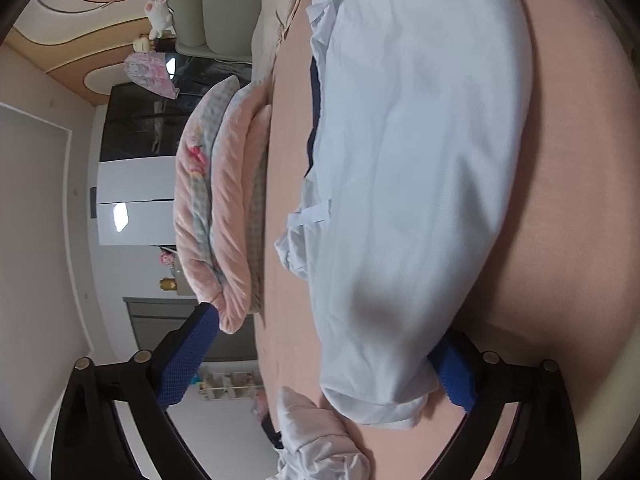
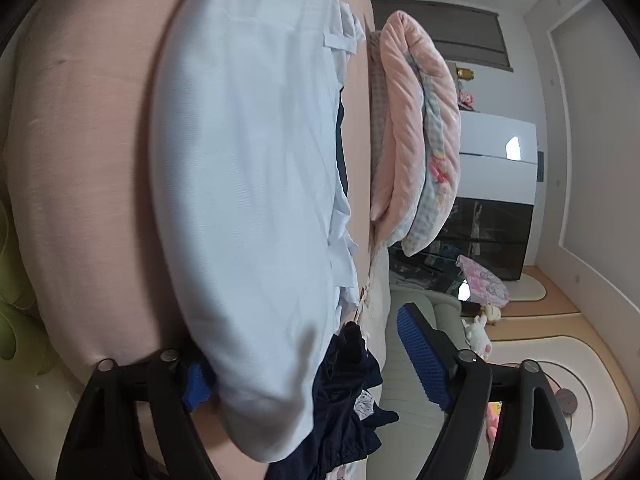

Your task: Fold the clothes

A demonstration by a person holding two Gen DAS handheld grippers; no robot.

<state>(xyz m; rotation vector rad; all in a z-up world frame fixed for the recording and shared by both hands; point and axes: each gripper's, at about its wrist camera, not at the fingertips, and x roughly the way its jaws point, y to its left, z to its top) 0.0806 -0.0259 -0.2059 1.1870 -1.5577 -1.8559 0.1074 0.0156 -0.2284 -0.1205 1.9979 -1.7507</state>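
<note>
A pale blue garment [image 1: 420,160] lies stretched out along the pink bed sheet [image 1: 580,200]. My left gripper [image 1: 320,368] stands open around one end of it. One blue pad [image 1: 456,376] sits at the cloth's edge against the sheet, and the other pad [image 1: 188,360] is in the air, well off the cloth. The right wrist view shows the other end of the pale blue garment [image 2: 248,160]. My right gripper [image 2: 312,372] is open around that end, one pad [image 2: 198,384] partly tucked under the cloth and the other pad [image 2: 424,360] apart from it.
A dark navy garment [image 2: 344,400] lies bunched beside the blue one at the right gripper's end. A crumpled white garment [image 1: 316,440] lies near the left gripper. A folded pink quilt [image 1: 224,208] rests further across the bed. Shelves, a dark cabinet and soft toys line the room.
</note>
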